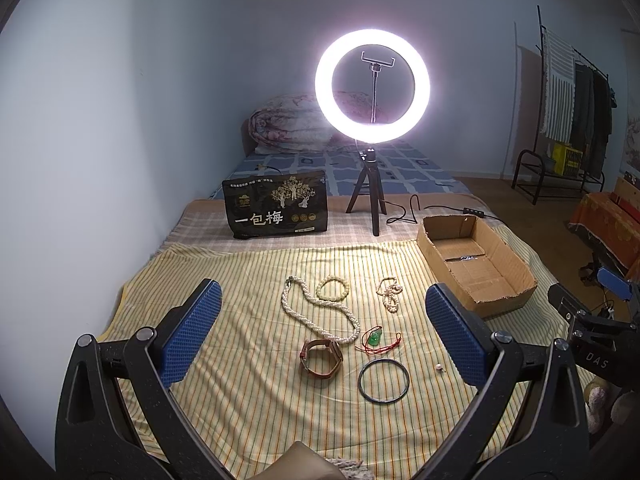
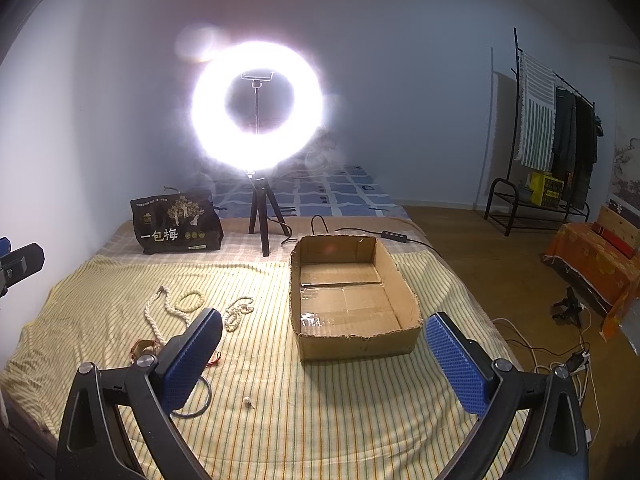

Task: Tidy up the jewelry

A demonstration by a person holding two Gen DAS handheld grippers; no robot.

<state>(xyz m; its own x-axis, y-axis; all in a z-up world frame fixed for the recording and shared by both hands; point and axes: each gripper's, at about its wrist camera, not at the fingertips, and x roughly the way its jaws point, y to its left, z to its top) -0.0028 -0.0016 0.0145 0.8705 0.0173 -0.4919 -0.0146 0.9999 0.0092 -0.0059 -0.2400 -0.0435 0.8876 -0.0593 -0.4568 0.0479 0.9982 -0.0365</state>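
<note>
Both grippers, left gripper (image 1: pixel 322 332) and right gripper (image 2: pixel 324 354), gape wide, holding nothing. Left of one cardboard box (image 1: pixel 504 256) lie seven pieces: three bead strands, one watch (image 1: pixel 321 357), one green pendant (image 1: pixel 375 337), one bangle (image 1: pixel 384 381), one earring (image 1: pixel 440 368).

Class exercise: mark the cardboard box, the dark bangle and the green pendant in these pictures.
Box (image 2: pixel 352 342): right wrist view, on its near outer wall.
Bangle (image 1: pixel 362 384): left wrist view, on the left side of its ring.
Pendant (image 1: pixel 375 337): left wrist view, on the green stone.
</note>
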